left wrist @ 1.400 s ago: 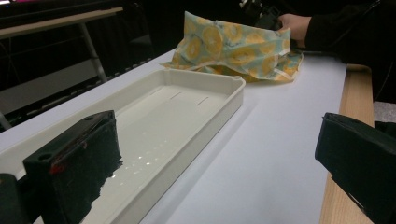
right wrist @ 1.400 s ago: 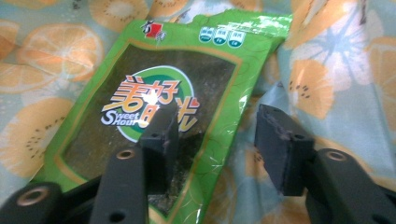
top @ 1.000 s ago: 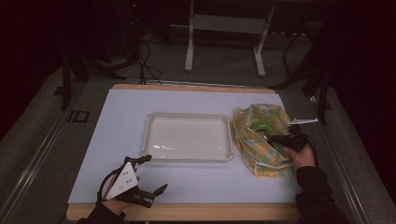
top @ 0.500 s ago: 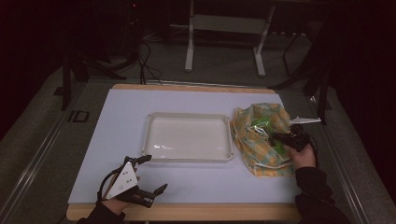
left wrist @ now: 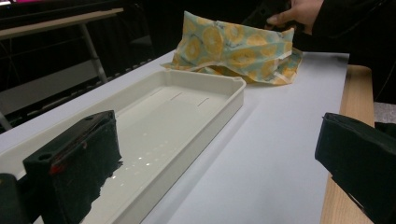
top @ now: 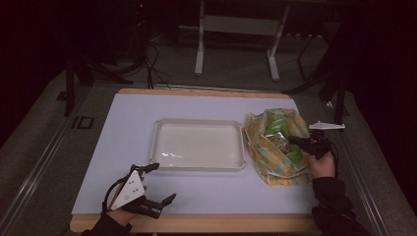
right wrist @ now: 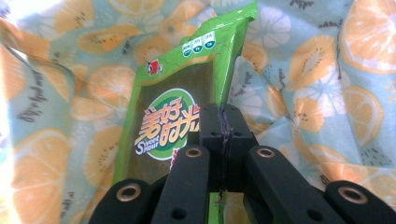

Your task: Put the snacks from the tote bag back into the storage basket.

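A fruit-print cloth bag (top: pixel 273 147) lies open at the table's right, also visible as the bag (left wrist: pixel 233 49) in the left gripper view. Inside it sits a green snack packet (right wrist: pixel 177 102), seen from above as the packet (top: pixel 280 142). My right gripper (right wrist: pixel 223 128) is shut on the packet's right edge; from above the right gripper (top: pixel 300 142) reaches into the bag. A white tray (top: pixel 199 164) stands empty at the table's middle. My left gripper (top: pixel 160 184) rests open near the front left edge, its jaws wide apart with nothing between them.
The table's wooden front edge (top: pixel 196 223) runs just under the left hand. Metal stand legs (top: pixel 199 49) rise beyond the far edge. In the left gripper view, the tray rim (left wrist: pixel 201 121) lies close ahead of the left jaw.
The right gripper has shifted slightly inside the bag, still holding the packet. The left gripper has stayed put.
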A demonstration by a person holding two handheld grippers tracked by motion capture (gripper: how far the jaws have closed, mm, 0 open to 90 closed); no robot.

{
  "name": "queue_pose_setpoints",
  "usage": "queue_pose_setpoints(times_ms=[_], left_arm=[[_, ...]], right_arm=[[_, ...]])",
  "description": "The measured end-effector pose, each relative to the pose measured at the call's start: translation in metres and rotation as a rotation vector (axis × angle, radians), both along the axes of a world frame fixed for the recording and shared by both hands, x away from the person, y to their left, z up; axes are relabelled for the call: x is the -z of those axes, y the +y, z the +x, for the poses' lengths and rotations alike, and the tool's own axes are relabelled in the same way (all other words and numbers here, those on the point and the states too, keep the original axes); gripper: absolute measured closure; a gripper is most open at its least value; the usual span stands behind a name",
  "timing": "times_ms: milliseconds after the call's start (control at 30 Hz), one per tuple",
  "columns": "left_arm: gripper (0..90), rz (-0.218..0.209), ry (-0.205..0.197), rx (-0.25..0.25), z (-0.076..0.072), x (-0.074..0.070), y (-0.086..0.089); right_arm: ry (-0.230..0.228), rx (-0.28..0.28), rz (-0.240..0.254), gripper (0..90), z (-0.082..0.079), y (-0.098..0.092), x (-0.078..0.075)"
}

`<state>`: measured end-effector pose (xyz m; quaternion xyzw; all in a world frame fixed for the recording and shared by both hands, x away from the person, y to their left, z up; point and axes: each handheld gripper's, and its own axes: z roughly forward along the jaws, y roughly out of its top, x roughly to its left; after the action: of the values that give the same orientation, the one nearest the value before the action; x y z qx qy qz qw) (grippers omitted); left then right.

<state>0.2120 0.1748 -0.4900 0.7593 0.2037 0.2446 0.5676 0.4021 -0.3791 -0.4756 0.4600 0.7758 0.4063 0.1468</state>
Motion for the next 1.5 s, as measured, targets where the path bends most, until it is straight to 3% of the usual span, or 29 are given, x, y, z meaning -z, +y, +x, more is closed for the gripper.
queue_pose_setpoints(times_ms=[867, 1500], left_arm=[[0.4, 0.002, -0.002, 0.001, 0.0, 0.0, 0.0], [0.4, 0.008, 0.002, 0.003, 0.001, 0.0, -0.001]], right_arm=[[-0.085, 0.095, 0.075, 89.8, -0.017, -0.021, -0.027], [-0.139, 0.124, 0.109, 89.8, -0.027, -0.032, -0.052]])
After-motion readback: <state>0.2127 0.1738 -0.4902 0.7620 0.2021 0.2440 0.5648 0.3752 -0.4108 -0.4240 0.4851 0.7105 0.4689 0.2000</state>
